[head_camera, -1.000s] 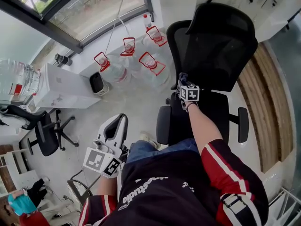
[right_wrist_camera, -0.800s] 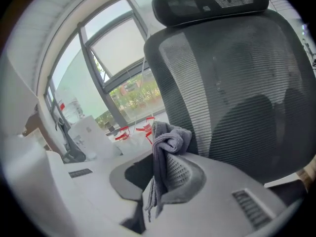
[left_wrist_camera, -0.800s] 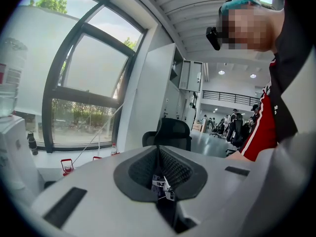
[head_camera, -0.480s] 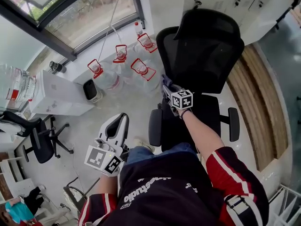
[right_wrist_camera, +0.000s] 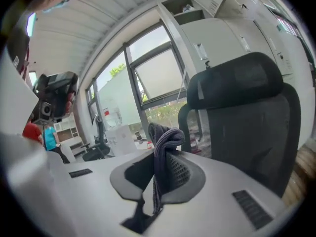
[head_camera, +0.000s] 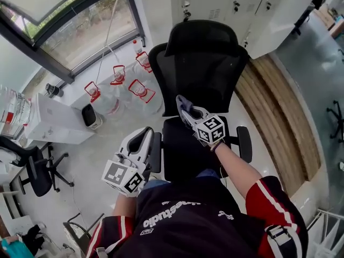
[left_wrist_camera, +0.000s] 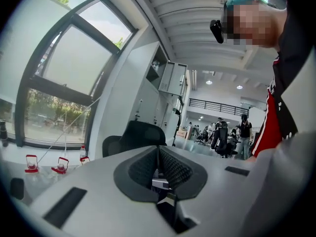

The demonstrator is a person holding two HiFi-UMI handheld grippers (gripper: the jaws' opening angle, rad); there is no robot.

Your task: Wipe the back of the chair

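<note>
Right gripper view: grey cloth [right_wrist_camera: 166, 138] is clamped in the right gripper [right_wrist_camera: 159, 168], near the chair back [right_wrist_camera: 247, 127]. The left gripper [left_wrist_camera: 158, 168] is pressed fully together, nothing gripped.

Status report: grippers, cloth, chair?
Right gripper shut on cloth, close to chair back, contact unclear. Left gripper shut, empty. Nothing in the way.
</note>
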